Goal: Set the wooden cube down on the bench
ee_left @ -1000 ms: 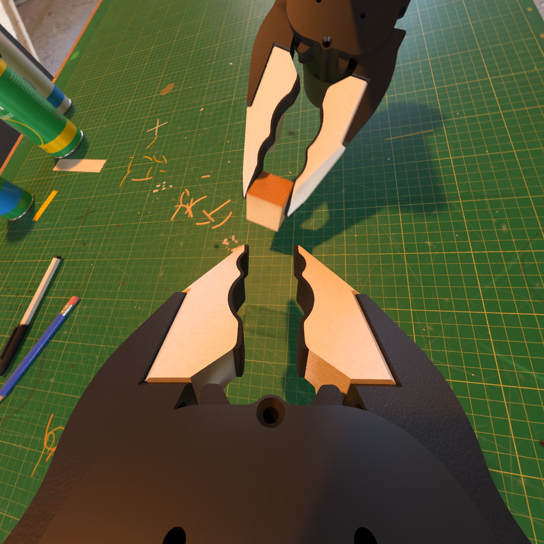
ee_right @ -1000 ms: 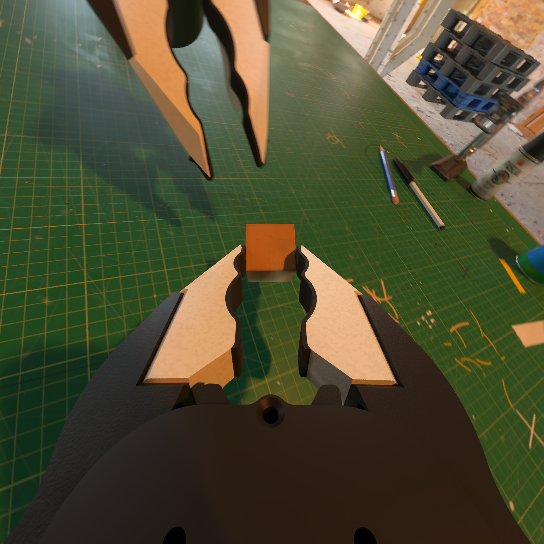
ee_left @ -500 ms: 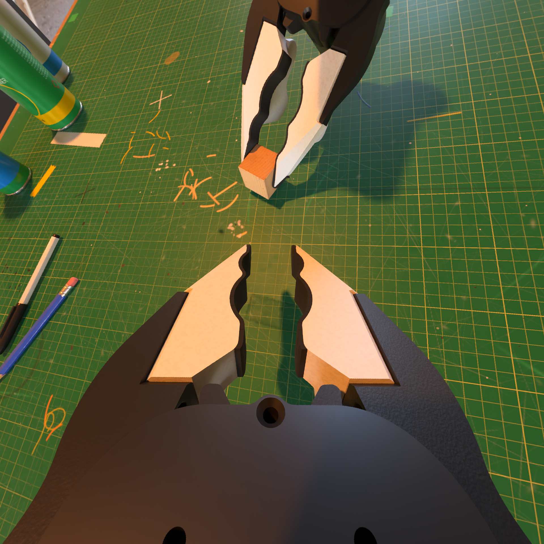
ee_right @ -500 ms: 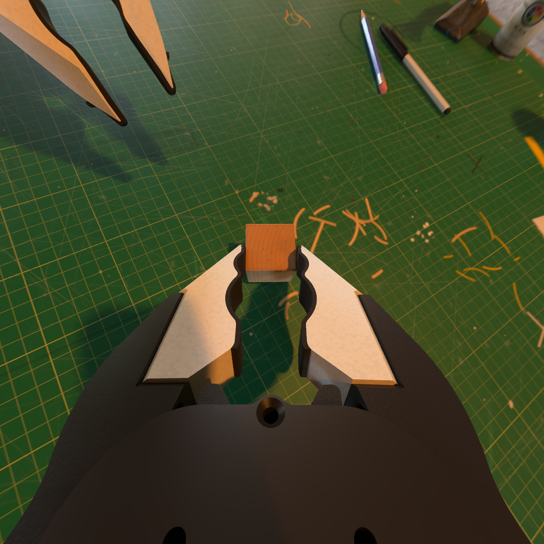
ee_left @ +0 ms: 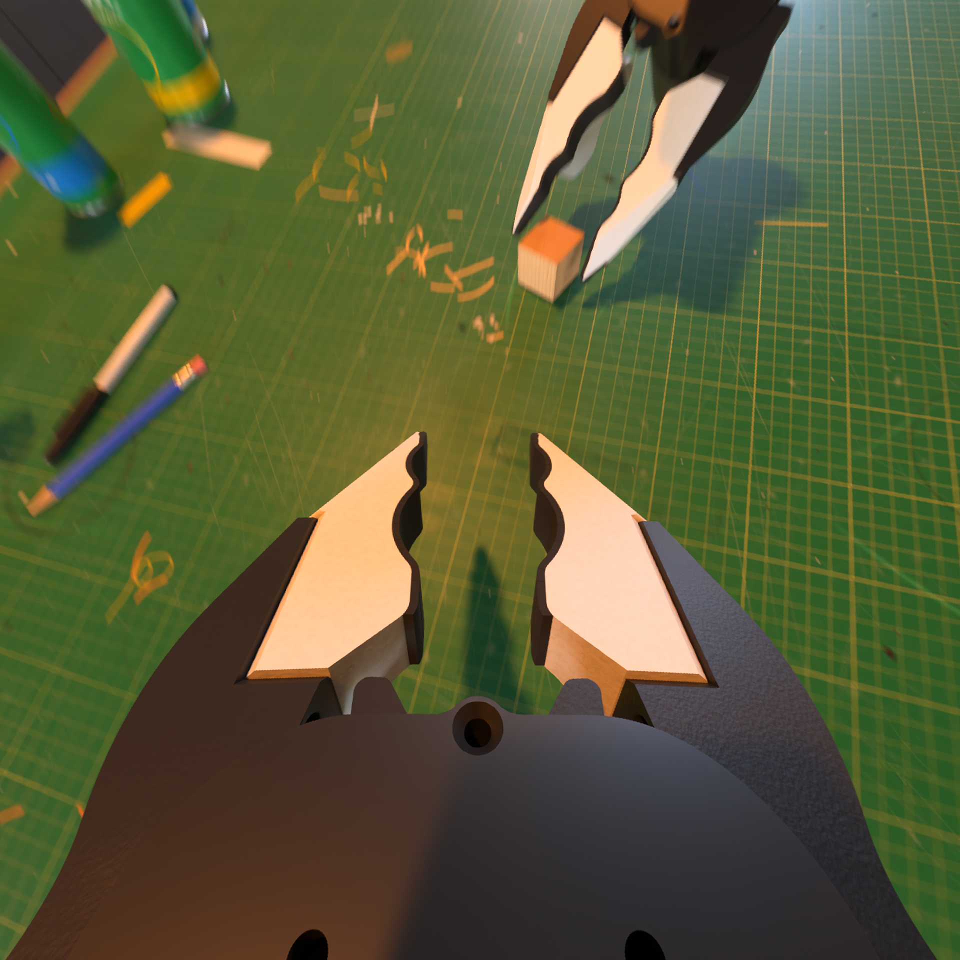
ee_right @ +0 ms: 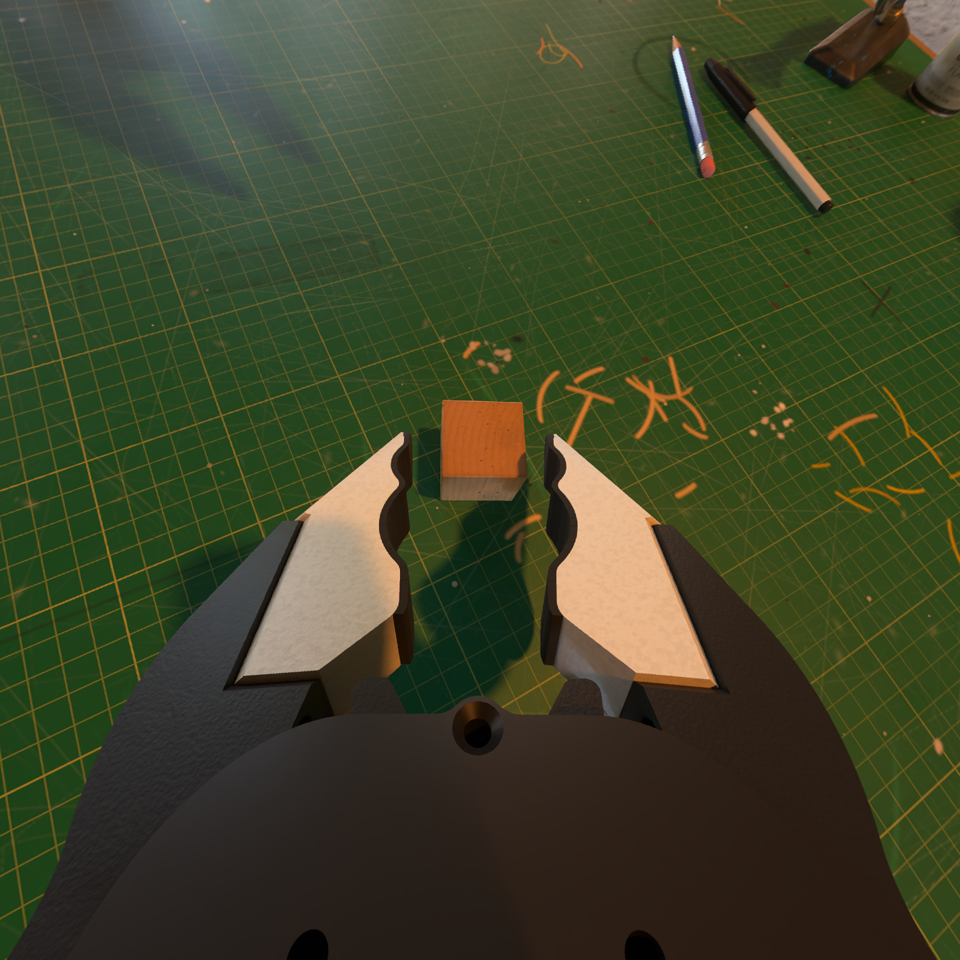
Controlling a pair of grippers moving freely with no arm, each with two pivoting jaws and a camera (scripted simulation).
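Two views logged. From the right wrist view we see the right tongs (ee_right: 478,441) spread, with a clear gap on each side of the wooden cube (ee_right: 480,447); neither finger touches it. We judge that the cube sits flat on the green gridded mat of the worktop (ee_right: 208,260), orange face up, pale side toward the camera, its shadow tight against its base. From the left wrist view the same cube (ee_left: 549,257) lies at about 1 o'clock from the left tongs (ee_left: 478,441), which are spread and hold nothing, well apart from the cube.

Step in hand, as we judge it: release is done and the set-down is all but complete. We think the next move calls for the right tongs to draw straight back and up, kept spread, so that neither fingertip clips a cube edge and tips or slides it. The left tongs need do nothing.

Writing and labels: orange scrawls (ee_right: 623,405) mark the mat at 2 o'clock from the cube; we do not transcribe them. Two green cans (ee_left: 171,62) stand at 10 o'clock in the left wrist view, their labels blurred beyond reading. A blue pencil (ee_right: 691,104) and a black-capped white marker (ee_right: 769,135) lie side by side at 1 o'clock in the right wrist view; no legible print on either
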